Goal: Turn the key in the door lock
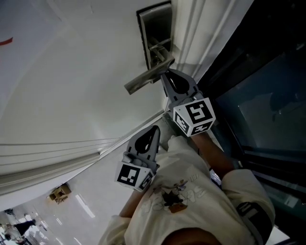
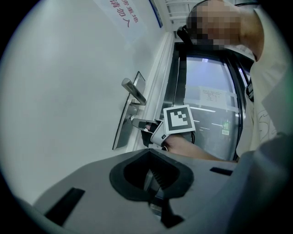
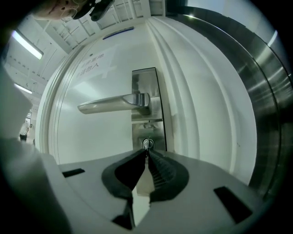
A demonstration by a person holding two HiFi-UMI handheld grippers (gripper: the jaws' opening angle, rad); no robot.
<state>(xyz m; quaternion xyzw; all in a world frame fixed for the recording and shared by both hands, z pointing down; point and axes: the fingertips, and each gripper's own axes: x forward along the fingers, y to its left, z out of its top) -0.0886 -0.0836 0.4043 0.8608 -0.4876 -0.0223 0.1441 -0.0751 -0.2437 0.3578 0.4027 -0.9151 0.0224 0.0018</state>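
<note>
On the white door [image 3: 91, 137] a steel lock plate [image 3: 147, 91] carries a lever handle [image 3: 110, 104]. Below the handle, a small key [image 3: 147, 144] sticks out of the round lock cylinder. My right gripper [image 3: 146, 152] points level at the plate, its jaw tips pinched together on the key's head. In the head view the right gripper [image 1: 164, 73] sits under the handle [image 1: 146, 79] with its marker cube behind. My left gripper [image 1: 155, 129] hangs back from the door, shut with nothing in it. The left gripper view shows the right gripper [image 2: 137, 122] at the plate [image 2: 124, 125].
The white door frame [image 3: 183, 114] runs beside the lock plate. Right of it stands a metal post [image 3: 261, 105] and dark glass [image 1: 267, 110]. A printed notice [image 2: 126, 13] hangs higher on the door. The person's sleeve [image 1: 186, 186] fills the lower head view.
</note>
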